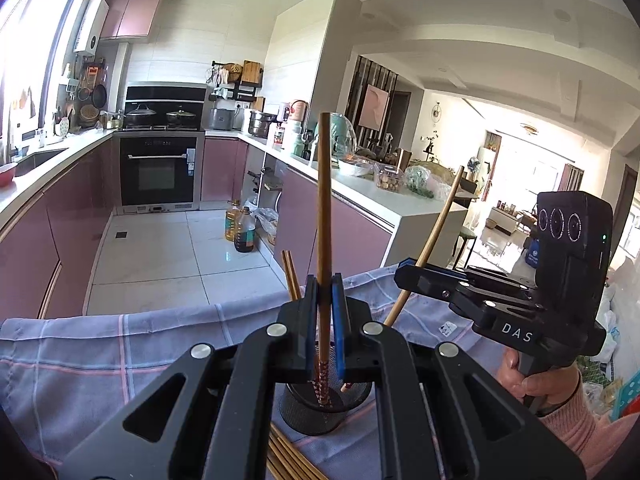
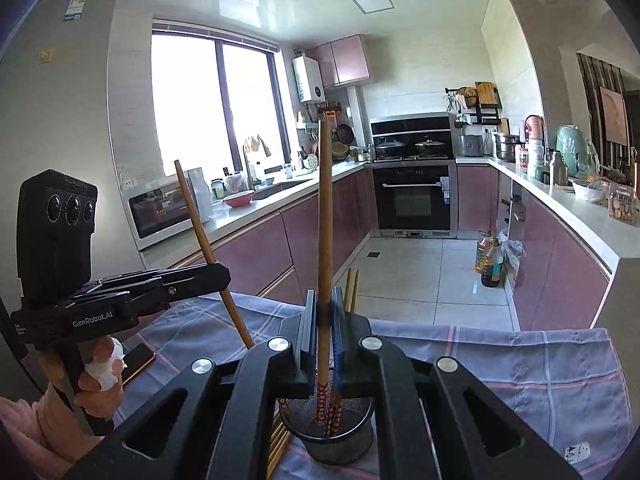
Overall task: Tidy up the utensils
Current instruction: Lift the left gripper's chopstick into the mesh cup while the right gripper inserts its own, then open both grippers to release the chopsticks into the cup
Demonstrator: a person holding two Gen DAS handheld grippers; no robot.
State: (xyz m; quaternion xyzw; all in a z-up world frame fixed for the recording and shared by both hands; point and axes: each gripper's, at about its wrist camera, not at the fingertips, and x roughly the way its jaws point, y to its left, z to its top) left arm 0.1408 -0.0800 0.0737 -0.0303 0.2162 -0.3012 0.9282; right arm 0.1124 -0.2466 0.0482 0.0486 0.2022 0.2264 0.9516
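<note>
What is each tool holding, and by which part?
The left tool and right tool each grip one wooden chopstick low on its shaft, above the patterned end, over the mesh holder.

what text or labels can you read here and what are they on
"DAS": right gripper, on its body.
"GenRobot.AI": left gripper, on its side.
Small white print beside it: too small to read.
Fridge stickers: blurred.
Oven door label: blurred.
Tag on the cloth: too small to read.
</note>
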